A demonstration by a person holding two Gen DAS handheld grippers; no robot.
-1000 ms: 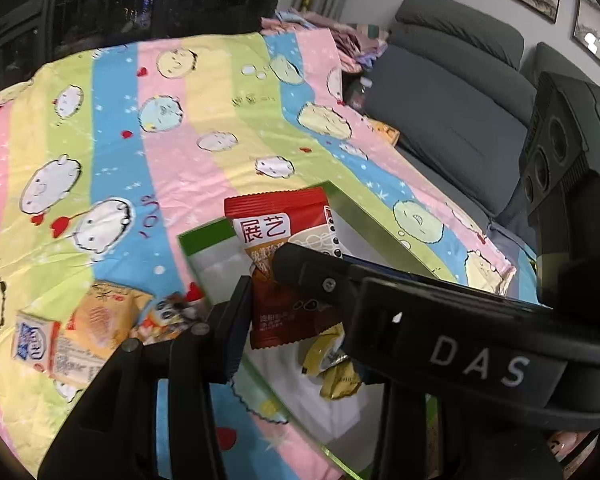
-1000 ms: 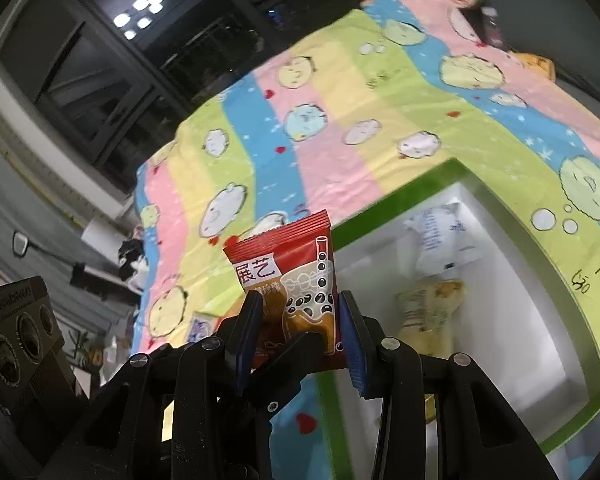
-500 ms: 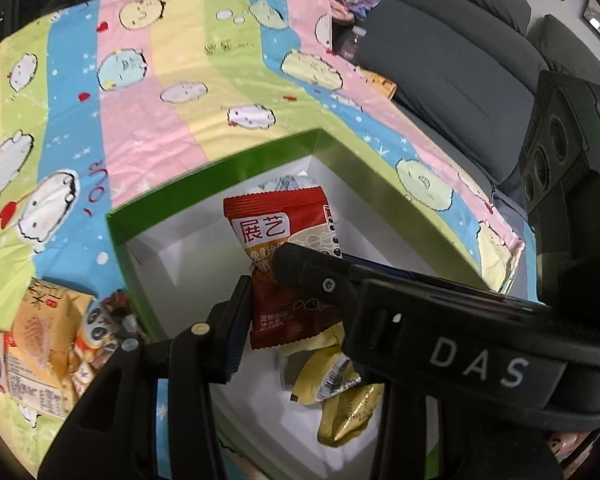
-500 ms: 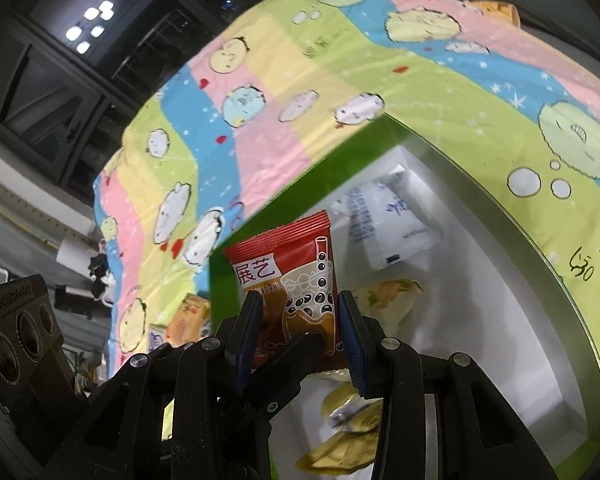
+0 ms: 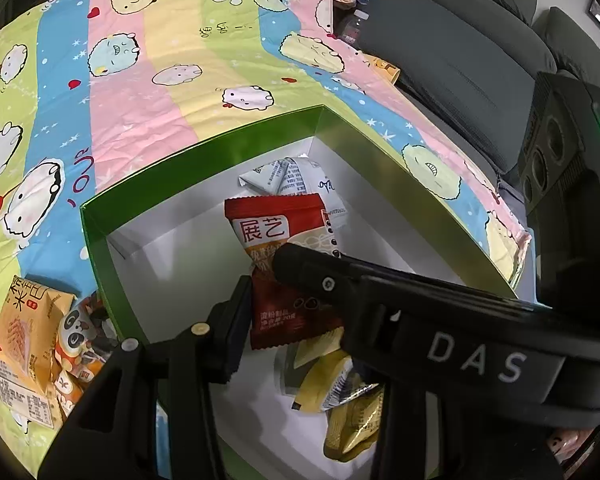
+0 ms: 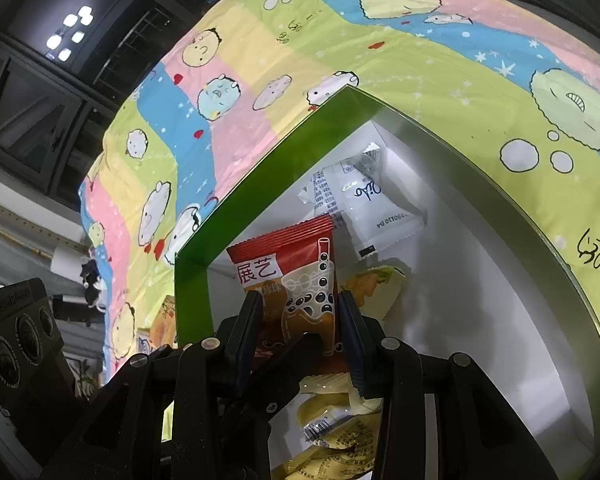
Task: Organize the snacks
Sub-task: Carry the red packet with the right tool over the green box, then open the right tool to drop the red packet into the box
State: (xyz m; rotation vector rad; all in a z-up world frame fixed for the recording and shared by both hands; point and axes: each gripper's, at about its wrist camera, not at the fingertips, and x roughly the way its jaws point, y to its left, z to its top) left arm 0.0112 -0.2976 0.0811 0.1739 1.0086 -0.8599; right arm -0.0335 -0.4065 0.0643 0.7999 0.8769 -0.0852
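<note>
Red packet (image 6: 288, 276) is clamped in both grippers, right gripper (image 6: 298, 320) and left gripper (image 5: 268, 292), above the green box (image 5: 100, 256). Placing step: next, both jaws should part to drop it among the snacks inside.

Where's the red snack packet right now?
The red packet is clamped in the right gripper, hanging over the green box, above the yellow packets.
</note>
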